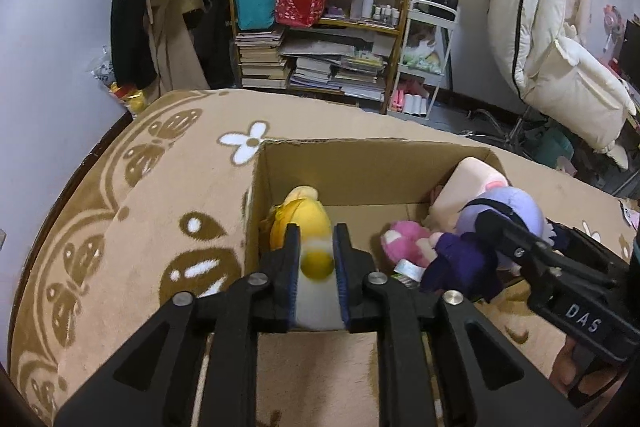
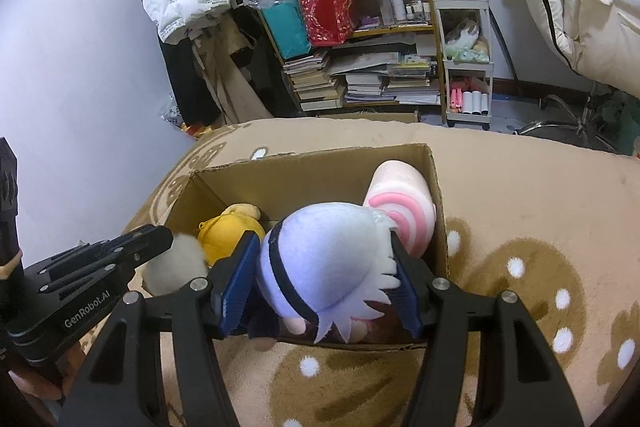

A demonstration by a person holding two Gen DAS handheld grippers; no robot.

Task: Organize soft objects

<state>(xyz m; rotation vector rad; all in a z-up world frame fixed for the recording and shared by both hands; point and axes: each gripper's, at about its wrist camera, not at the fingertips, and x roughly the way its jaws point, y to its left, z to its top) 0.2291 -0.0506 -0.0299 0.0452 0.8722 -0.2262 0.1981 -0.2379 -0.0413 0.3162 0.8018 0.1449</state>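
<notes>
I have both toys over the cardboard box (image 1: 360, 171), which sits open-topped on the tan plush blanket (image 1: 160, 195) with its brown butterfly pattern; the box walls are stiff and straight, so I want each toy low inside before I let go, not dropped from the rim, and set into bare floor rather than piled on the pink-striped cushion (image 2: 404, 203) standing in the far right corner. My right gripper (image 2: 324, 279) holds its jaws about halfway apart, squeezing the round lavender head of a plush doll (image 2: 320, 259), felt hair spikes splayed over one pad; the dark purple body hangs below, so I should lower until it folds onto the bottom. My left gripper (image 1: 316, 259) is nearly closed, pinching the narrow white neck of the yellow plush (image 1: 300, 223) against the left wall; it is soft and will slump when freed. A small pink plush (image 1: 404, 241) lies between them
</notes>
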